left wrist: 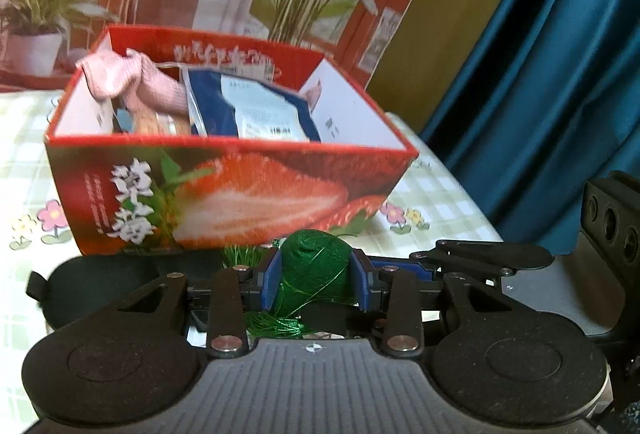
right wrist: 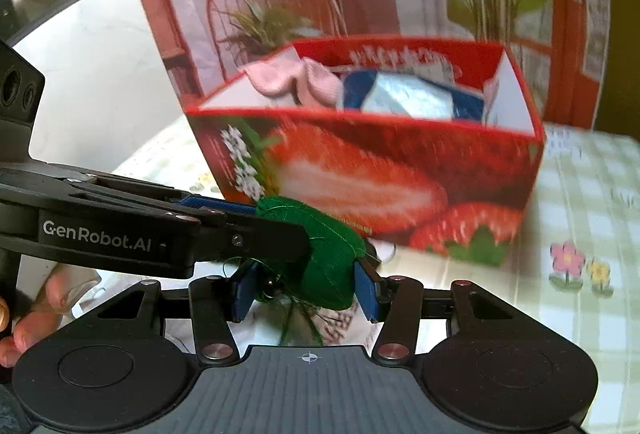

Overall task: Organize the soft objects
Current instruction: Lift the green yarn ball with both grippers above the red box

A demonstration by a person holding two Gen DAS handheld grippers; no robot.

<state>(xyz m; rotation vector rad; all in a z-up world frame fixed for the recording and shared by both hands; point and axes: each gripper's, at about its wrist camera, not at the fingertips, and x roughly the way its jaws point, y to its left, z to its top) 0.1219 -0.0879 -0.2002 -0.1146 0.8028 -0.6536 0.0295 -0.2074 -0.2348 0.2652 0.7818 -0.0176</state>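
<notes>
While carrying the ball to the box, keep it level and clear of the near rim, then lower it into the open gap at the right of the box, beside the packet. Mind the loose green threads trailing under the ball: likely to snag on a pad or the rim. Release one grip before the other, not both at once.

Left tongs: partly closed, both blue pads pressed on the ball, low centre of the left view. Right tongs: partly closed, pads flanking the same ball, right pad touching it; cannot tell whether the left pad presses.

Counted: one green ball, one box on the bench, two tongs, one pink cloth bundle and one blue packet inside the box, one black pad at lower left.
</notes>
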